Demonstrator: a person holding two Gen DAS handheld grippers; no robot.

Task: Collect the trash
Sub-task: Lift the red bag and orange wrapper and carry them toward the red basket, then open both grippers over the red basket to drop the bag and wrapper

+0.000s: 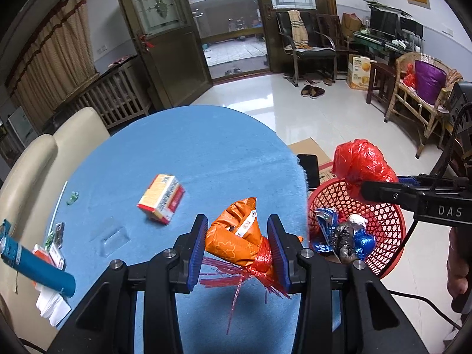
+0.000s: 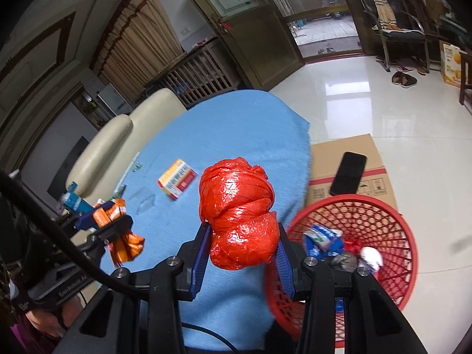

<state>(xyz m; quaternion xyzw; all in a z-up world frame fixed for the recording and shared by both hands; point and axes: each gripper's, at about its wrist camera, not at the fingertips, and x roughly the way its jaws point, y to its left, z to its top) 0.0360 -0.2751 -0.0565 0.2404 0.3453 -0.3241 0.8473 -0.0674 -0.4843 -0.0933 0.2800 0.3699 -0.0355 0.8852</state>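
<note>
A: From the left wrist, what is the left hand-held gripper (image 1: 238, 247) doing?

B: Its blue pads pinch an orange wrapper bundle (image 1: 236, 233) at the tied neck, where red plastic strips fray out. It hangs over the blue tabletop (image 1: 183, 153), just beside the red mesh basket (image 1: 383, 221). I judge it light and crinkly; the knot is the firmest place to hold.

A: And the other one?

B: The right hand-held gripper comes in from the right edge, carrying a red plastic bag (image 1: 361, 162) above the basket rim. A small orange-and-white carton (image 1: 161, 202) lies farther back on the cloth, untouched, and a blue tube (image 1: 38, 268) sits at the left edge.

A: Now the right wrist.

B: The right hand-held gripper (image 2: 243, 253) is clamped on the knotted red bag, whose lower lobe sits between the pads. It looks soft, slick and squashy, so a grip low on the bulge may slip. The basket is just right of it and already holds wrappers.

A: The room?

B: A phone (image 2: 348, 174) rests on a cardboard box (image 2: 380, 159) behind the basket, on a glossy tiled floor (image 2: 383, 103). A cream chair (image 2: 118, 135) stands by the table.
</note>
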